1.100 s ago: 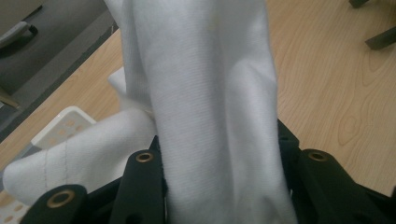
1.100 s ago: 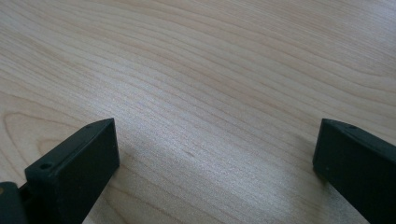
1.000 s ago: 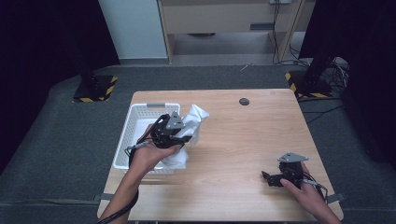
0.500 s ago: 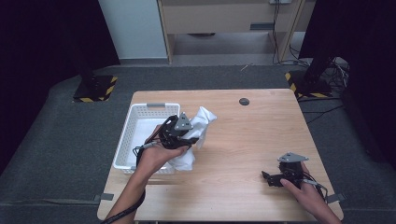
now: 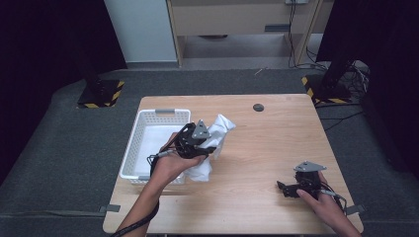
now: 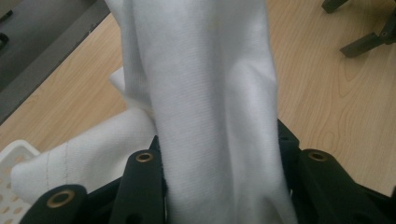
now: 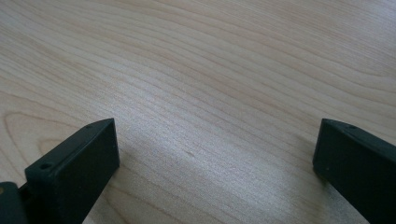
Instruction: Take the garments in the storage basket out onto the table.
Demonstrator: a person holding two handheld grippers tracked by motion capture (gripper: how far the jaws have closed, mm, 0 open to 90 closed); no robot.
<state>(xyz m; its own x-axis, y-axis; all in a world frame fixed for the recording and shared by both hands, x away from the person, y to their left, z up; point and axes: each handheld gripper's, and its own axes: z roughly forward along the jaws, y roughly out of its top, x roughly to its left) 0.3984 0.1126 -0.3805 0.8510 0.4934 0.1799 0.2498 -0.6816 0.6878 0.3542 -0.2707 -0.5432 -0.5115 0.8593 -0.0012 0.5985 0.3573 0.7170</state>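
My left gripper is clamped on a thick bunch of the white cloth, which stands up between its 2 jaws; since a second ago it has carried the cloth away from the white basket and out over the table, so I judge the cloth to be nearly clear of the basket and ready for laying flat. My right gripper rests well off to the right of the cloth, its 2 jaws wide apart on bare wood with nothing between them. A loose fold hangs below the left gripper beside the basket rim and may snag there, while a small dark disc beyond it lies well clear.
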